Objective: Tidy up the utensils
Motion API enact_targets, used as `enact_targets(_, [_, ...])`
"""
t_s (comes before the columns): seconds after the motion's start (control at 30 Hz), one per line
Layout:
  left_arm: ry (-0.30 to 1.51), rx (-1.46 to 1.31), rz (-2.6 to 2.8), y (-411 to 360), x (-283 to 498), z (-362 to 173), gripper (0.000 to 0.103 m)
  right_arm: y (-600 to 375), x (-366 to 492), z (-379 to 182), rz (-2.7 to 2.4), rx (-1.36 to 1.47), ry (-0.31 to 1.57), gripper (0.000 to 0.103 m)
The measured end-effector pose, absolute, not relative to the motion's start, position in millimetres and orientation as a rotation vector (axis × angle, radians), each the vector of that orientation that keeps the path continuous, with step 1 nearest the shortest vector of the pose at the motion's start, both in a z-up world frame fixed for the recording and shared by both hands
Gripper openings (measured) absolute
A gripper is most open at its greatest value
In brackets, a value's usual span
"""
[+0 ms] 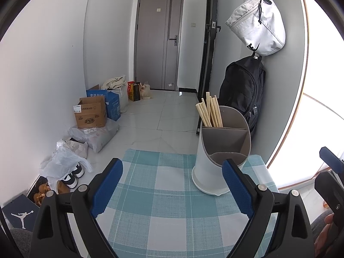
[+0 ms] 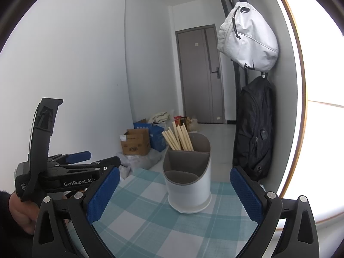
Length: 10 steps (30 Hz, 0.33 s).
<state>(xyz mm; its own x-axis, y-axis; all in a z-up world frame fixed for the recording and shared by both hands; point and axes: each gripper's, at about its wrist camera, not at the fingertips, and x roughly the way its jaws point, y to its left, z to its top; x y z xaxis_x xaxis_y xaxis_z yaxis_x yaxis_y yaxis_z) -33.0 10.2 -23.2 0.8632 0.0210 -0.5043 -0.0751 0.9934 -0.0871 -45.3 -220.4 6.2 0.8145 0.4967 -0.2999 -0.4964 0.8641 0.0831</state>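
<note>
Your chopsticks' [image 1: 209, 111] lower ends hidden inside the holder [image 1: 221, 150], holder's front-pocket contents unseeable, desk [image 1: 163, 193] beneath it cut off by the bottom edge

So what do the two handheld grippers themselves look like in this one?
Both the left gripper and right gripper have black plastic frames, silver rivets and blue textured finger pads. White GenRobot.AI lettering marks the left one's side. No cables are visible.

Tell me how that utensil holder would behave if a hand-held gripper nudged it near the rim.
The utensil holder looks like tall, light plastic, so it would probably tip rather than slide on the checked cloth. The chopsticks lean in its back compartment and would likely rattle or shift.
</note>
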Motion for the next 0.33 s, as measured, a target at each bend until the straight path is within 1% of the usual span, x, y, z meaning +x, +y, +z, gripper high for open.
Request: enact_targets(0.33, [0.525,-0.096,0.033,6.1,-31.2,-26.4,0.091,-219.7,-43.8,5.5,0.535,0.009,0.327,0.103])
